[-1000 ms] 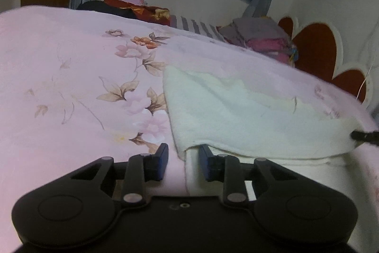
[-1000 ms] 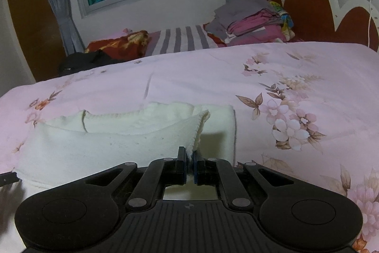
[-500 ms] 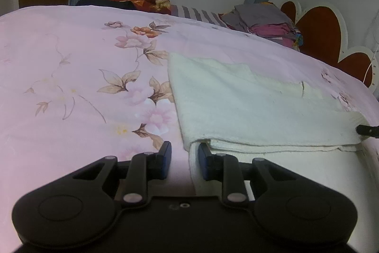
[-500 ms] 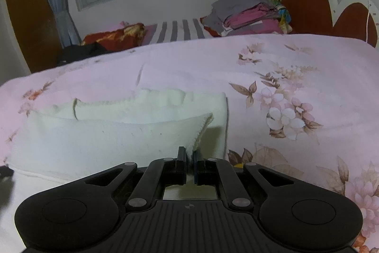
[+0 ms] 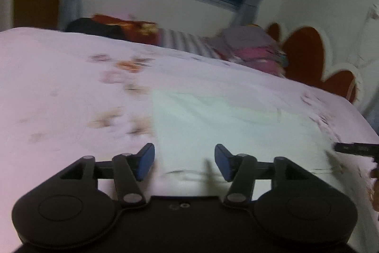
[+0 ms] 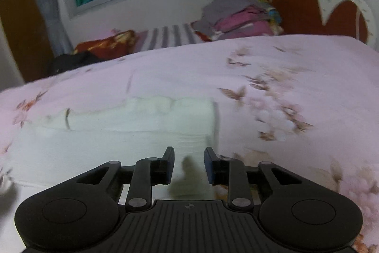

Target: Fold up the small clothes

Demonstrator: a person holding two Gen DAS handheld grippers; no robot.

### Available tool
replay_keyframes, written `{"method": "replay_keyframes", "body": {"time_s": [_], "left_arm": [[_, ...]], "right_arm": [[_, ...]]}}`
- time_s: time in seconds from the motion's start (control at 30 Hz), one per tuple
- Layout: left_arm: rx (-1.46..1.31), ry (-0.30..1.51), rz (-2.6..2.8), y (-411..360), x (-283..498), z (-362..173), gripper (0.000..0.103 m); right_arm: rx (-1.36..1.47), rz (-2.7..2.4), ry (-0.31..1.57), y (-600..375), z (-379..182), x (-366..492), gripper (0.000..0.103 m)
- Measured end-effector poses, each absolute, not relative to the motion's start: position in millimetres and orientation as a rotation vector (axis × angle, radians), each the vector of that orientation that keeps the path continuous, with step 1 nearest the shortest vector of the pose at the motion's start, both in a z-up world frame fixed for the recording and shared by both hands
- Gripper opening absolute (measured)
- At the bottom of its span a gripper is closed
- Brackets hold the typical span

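- Meanwhile, on a bed (image 5: 59, 77) dressed in a pink floral sheet, a cream-white garment (image 6: 123, 134) is lying folded over on itself, its doubled edge facing the two handheld grippers.
- Left gripper (image 5: 184, 165) is hovering at the garment's left near corner with its jaws parted; they have just been opening, and nothing is being pinched between the blue pads (image 5: 145, 164), so the cloth is lying released beneath them.
- Right gripper (image 6: 188, 166) is standing likewise at the right near corner, jaws having just been opening to a narrower gap, with only its own shadow on the fabric between them.
- Both corners appear to have been let go together, probably so that the top layer settles squarely on the lower one and the fold holds.
- Motion blur is softening both views, so finer creases cannot be told.
- Stacked clothes (image 6: 239, 16) are waiting by the scalloped headboard (image 6: 303, 4), well apart from the work.
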State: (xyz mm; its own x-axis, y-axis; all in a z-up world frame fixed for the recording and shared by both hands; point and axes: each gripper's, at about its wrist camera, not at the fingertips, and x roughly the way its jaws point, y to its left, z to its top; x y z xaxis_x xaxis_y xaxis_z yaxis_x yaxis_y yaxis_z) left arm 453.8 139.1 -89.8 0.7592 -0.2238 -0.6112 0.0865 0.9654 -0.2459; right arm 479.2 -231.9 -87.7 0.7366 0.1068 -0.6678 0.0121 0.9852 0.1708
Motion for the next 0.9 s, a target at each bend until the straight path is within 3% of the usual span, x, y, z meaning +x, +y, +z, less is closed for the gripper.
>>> {"method": "replay_keyframes", "body": {"time_s": [0.1,0.23,0.5,0.63,0.9], "left_arm": [[-0.213,0.771,-0.202,121.0,472.3,-116.0,0.055],[-0.126,0.786,-0.234,116.2,471.4,-110.5,0.056],[-0.092,0.709,-0.255,128.2,538.5,-103.7,0.059],[-0.064,0.757,-0.264,140.7,577.5,-123.5,0.059],[-0.117,0.709,-0.336,132.4,556.7,-105.1,0.061]], "right_arm": [[0.124,0.064,0.846,-217.3,-107.6,493.1,0.027],[-0.001,0.1,0.881,-212.0,-104.8,487.2,0.027],[0.148,0.022,0.743,-216.6,-95.9,505.8,0.027],[0.142,-0.011,0.805,-213.8,-109.6,530.0,0.027],[0.13,-0.14,0.748,-210.8,-94.2,517.7,0.028]]}}
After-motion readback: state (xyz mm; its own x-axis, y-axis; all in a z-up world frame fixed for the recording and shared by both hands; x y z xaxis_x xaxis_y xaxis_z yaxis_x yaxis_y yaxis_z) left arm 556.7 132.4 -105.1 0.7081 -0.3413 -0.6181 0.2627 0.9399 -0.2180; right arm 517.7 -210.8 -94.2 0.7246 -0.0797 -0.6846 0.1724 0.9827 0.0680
